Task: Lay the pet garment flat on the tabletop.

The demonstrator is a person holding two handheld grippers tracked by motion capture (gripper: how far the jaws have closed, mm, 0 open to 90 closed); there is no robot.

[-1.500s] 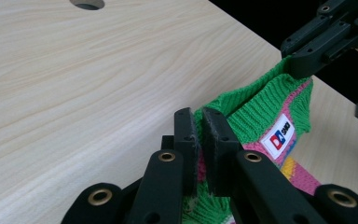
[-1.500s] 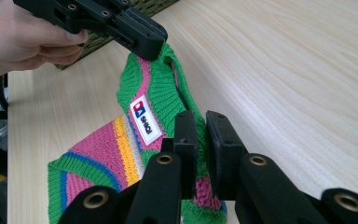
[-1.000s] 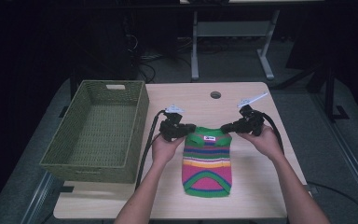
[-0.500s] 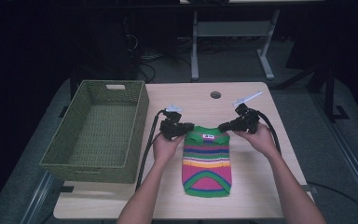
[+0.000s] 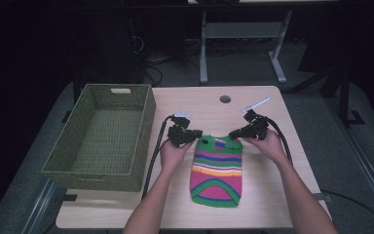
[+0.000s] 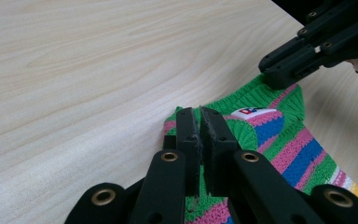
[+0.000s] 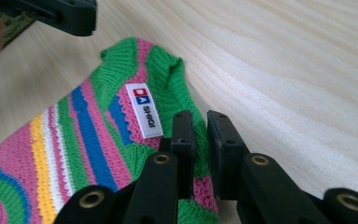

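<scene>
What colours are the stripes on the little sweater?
Sweater: green, pink, blue, yellow, white; best in right gripper view.

Both forearms reach forward over the counter; the left tongs (image 5: 195, 135) and right tongs (image 5: 234, 135) point inward toward each other, jaws pinched together.
</scene>
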